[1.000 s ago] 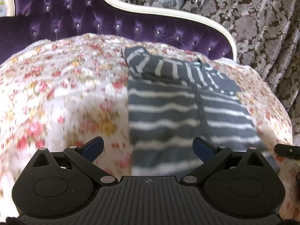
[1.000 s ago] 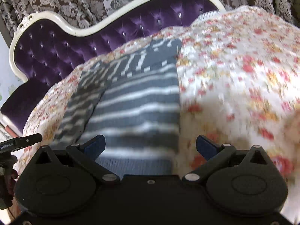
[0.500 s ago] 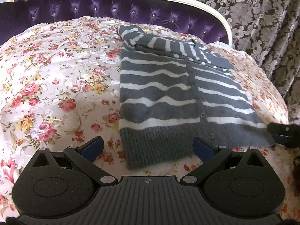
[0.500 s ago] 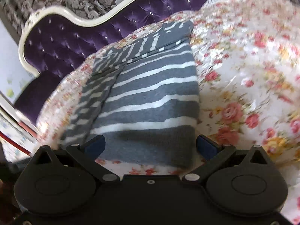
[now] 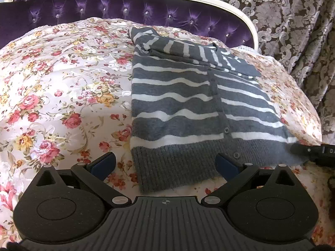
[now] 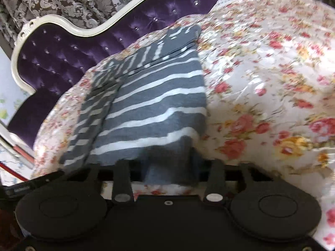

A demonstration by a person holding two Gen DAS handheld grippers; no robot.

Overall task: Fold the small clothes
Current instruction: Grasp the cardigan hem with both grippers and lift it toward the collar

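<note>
A grey cardigan with white stripes (image 5: 178,104) lies flat on the floral bedspread (image 5: 62,87), its sleeves folded across the top and its ribbed hem nearest me. My left gripper (image 5: 165,162) is open, low over the hem's left corner, which lies between its blue pads (image 5: 104,162). In the right wrist view the cardigan (image 6: 150,104) has its hem's other corner bunched between the fingers of my right gripper (image 6: 171,167), whose jaws are closing on the knit. The right gripper's tip (image 5: 314,152) shows at that corner in the left wrist view.
A purple tufted headboard with a white frame (image 5: 146,8) curves behind the bed, with patterned grey curtains (image 5: 293,21) beyond it. The bedspread drops away past the cardigan's right side (image 5: 303,115). The left gripper's tip (image 6: 31,185) shows low left in the right wrist view.
The right gripper's jaws have gone from wide open to closed in on the hem corner, which now bunches up between them. The left gripper came lower toward the hem and stays open.
</note>
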